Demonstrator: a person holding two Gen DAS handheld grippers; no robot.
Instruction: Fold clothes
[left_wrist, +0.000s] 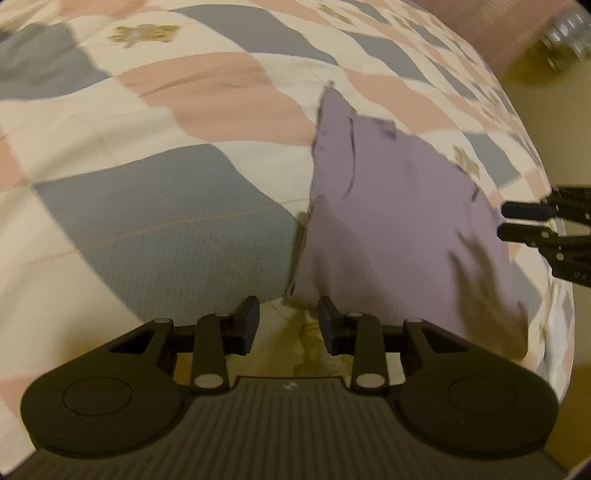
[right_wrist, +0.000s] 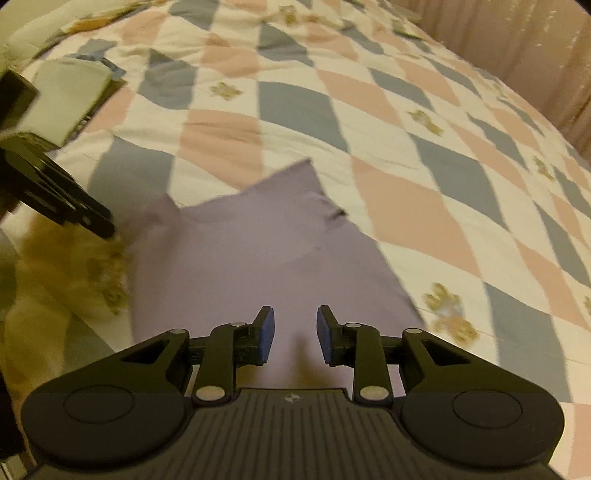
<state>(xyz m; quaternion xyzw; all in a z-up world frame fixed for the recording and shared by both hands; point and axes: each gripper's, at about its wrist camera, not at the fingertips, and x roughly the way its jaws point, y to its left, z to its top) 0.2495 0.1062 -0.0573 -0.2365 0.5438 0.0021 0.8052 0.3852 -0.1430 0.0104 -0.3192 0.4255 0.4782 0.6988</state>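
Observation:
A lavender garment (left_wrist: 391, 229) lies rumpled on the quilt near the bed's edge, one corner pointing away from me. My left gripper (left_wrist: 289, 319) hangs open just left of the garment's near end, with only the bed edge and floor showing between its fingers. My right gripper (right_wrist: 295, 332) stands open over the garment (right_wrist: 236, 258), its blue pads apart and no cloth between them. In the left wrist view the right gripper (left_wrist: 511, 221) reaches in at the garment's right side. In the right wrist view the left gripper (right_wrist: 94, 219) shows at the garment's left edge.
The checked quilt (right_wrist: 369, 122) in pink, grey-blue and cream covers the bed. A folded pale green piece (right_wrist: 66, 99) lies at the far left. A curtain (right_wrist: 535, 55) hangs beyond the bed. The yellowish floor (left_wrist: 532, 99) shows past the bed's edge.

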